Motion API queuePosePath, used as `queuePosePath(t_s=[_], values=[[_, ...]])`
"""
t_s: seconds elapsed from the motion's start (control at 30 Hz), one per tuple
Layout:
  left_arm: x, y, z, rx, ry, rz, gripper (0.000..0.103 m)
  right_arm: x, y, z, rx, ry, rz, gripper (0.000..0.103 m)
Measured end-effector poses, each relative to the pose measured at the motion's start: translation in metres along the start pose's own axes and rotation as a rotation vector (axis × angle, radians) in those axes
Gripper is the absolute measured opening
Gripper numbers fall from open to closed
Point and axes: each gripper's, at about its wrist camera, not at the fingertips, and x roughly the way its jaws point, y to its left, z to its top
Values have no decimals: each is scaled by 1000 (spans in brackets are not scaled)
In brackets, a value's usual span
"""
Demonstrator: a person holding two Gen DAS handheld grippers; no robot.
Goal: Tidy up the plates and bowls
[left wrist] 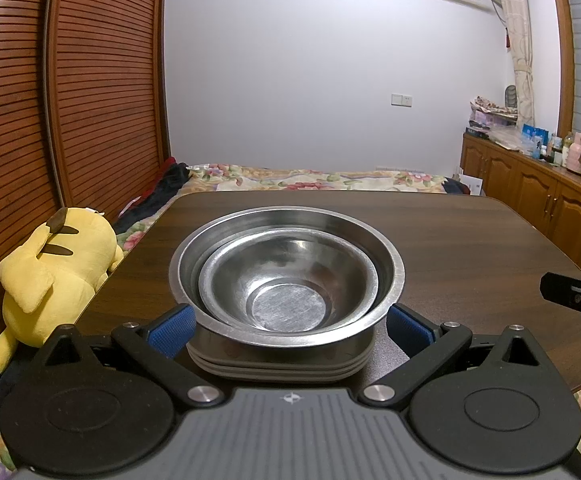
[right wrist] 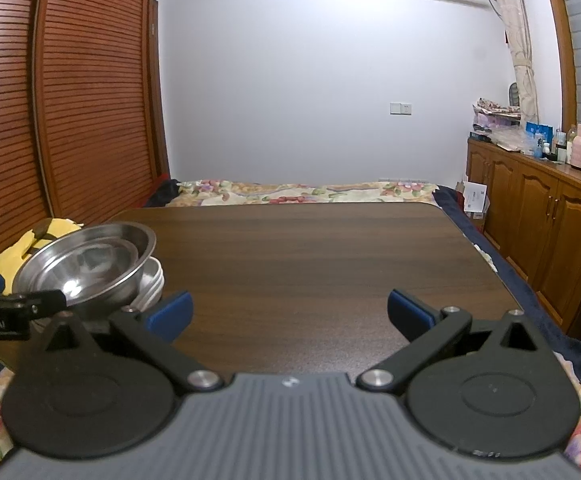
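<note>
Dark wood-grain table with rounded corners stands before a bed with a floral cover. On the table sits a stack: two nested steel bowls, the large bowl holding the small bowl, on top of grey plates; about three plate rims show, the exact count is unclear. The bowls are round, shiny, flat-bottomed.

The left gripper is spread wide, its blue ribbed pads flanking the stack on either side; contact cannot be confirmed, and it grips nothing. The right gripper is also wide open and empty, over bare table, with the stack to its left. One yellow plush toy lies left of the table.
</note>
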Motion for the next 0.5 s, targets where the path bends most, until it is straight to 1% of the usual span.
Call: queuePosePath(t_s=[0.5], values=[[0,0,0,0,-1,1,103,0,0,0,-1,3,3,103]])
